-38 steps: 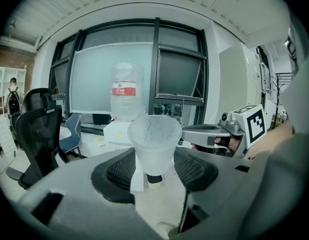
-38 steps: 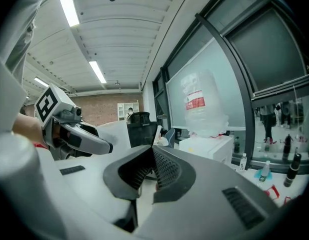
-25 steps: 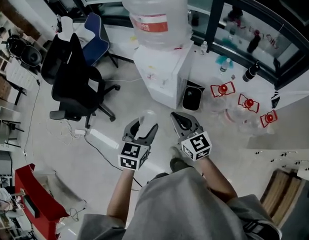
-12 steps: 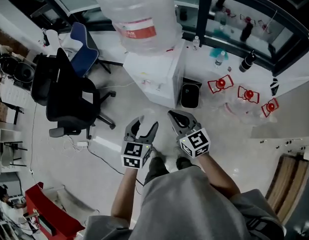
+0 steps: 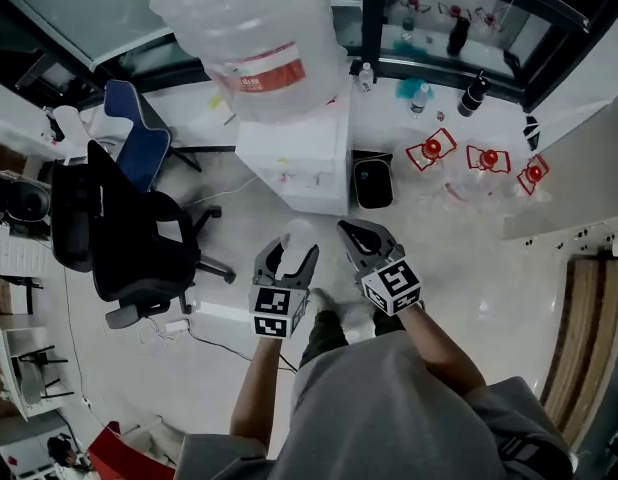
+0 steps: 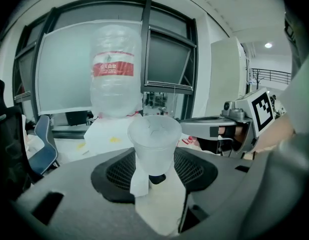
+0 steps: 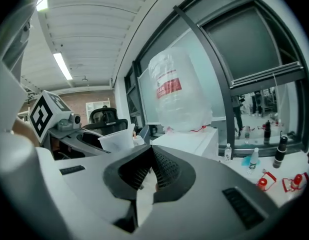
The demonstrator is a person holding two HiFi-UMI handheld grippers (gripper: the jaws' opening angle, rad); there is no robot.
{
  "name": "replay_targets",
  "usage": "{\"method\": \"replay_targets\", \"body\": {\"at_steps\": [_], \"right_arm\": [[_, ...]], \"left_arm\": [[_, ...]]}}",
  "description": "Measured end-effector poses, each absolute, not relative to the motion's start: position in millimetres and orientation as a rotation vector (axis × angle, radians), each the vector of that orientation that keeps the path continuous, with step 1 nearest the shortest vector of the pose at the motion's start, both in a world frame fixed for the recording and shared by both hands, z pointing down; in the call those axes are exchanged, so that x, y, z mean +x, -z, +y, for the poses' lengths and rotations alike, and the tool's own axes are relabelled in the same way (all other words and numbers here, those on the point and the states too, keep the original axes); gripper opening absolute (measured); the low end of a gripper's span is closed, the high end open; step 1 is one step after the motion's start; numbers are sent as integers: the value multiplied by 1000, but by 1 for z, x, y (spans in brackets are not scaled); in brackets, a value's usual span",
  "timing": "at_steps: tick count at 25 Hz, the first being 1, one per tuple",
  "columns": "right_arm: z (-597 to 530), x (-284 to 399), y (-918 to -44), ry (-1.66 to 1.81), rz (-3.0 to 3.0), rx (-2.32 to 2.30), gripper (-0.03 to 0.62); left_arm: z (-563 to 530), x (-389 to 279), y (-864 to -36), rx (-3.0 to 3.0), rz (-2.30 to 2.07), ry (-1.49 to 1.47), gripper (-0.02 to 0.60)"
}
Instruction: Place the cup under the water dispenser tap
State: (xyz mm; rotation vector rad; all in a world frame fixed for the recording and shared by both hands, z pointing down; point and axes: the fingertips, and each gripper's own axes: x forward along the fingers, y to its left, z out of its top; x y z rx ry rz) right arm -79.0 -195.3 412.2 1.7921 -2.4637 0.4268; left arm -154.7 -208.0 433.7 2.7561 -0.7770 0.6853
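Left gripper [image 6: 153, 171] closed on translucent cup [image 6: 154, 143], pads pressing its sides; right gripper view alone shows right gripper [image 7: 150, 156] jaws together, nothing between; head view places water dispenser [image 5: 294, 158] ahead of cup, apart.

in front of you bare floor [image 5: 324, 226] runs right up to the water dispenser [image 5: 299, 163], so the way straight in is open. a black bin [image 5: 372, 182] stands just beside its right side, and an office chair [image 5: 124, 243] crowds the left. low on your left a power strip [image 5: 217, 313] lies on the floor. the big bottle [image 5: 249, 38] caps the dispenser's top.
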Motion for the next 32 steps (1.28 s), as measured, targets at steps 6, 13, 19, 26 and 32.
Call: {"method": "replay_targets", "body": {"at_steps": [6, 13, 19, 26, 32], "right_arm": [[-203, -95, -423, -455, -2353, 1916, 11], [-202, -106, -444, -493, -2226, 2041, 11], [-195, -99, -465, -540, -2149, 2104, 11], [-206, -67, -502, -582, -2114, 2151, 11], [-219, -39, -522, -619, -2082, 2182, 11]], "left_arm": [[-227, -170, -447, 2800, -656, -696, 244], [-233, -175, -471, 2860, -483, -726, 242], [-242, -167, -498, 2869, -412, -750, 242], [-254, -141, -535, 2876, -346, -835, 242], [-266, -121, -552, 2881, -351, -829, 242]]}}
